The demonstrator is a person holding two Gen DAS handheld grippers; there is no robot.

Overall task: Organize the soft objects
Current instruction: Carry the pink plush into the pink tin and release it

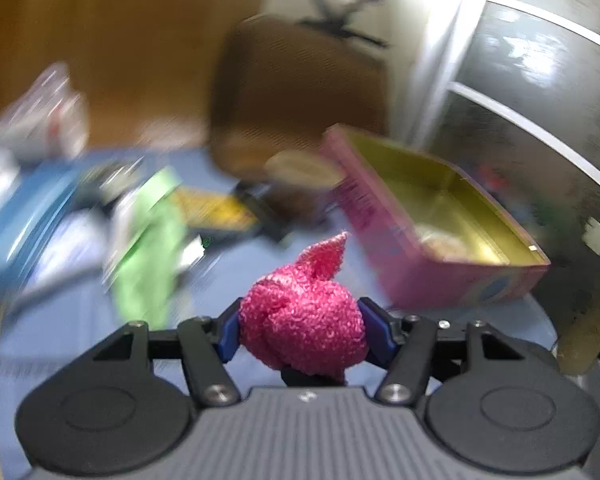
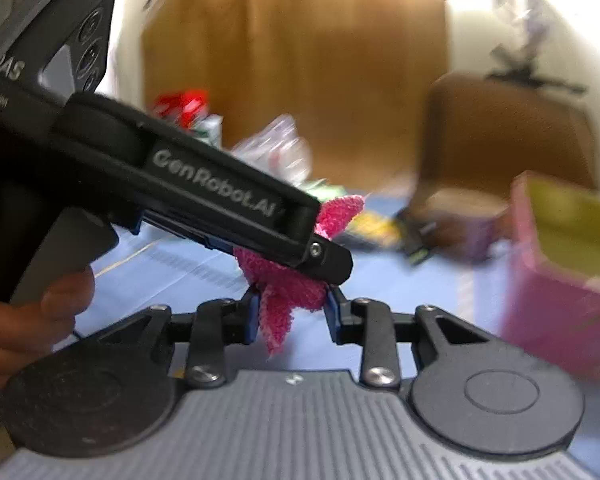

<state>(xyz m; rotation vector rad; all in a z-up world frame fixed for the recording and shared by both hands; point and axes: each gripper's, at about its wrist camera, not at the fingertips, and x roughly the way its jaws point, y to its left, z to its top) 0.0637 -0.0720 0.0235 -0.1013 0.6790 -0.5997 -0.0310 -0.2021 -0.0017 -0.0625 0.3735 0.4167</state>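
A bunched pink terry cloth (image 1: 300, 316) fills the gap between the blue pads of my left gripper (image 1: 302, 334), which is shut on it; one corner pokes up. In the right wrist view the same pink cloth (image 2: 288, 298) also sits between the blue pads of my right gripper (image 2: 294, 314), which press its lower part, with a flap hanging down. The left gripper (image 2: 328, 264) reaches in from the left and clamps the cloth from above. An open pink tin (image 1: 440, 224) with a gold inside lies to the right, holding something pale.
A blue table cover (image 1: 80, 320) lies under everything. A green cloth (image 1: 148, 248), a yellow-black packet (image 1: 216, 208) and blurred bags lie at the left and back. A brown chair (image 1: 300, 96) stands behind. A person's hand (image 2: 40, 320) holds the left gripper's handle.
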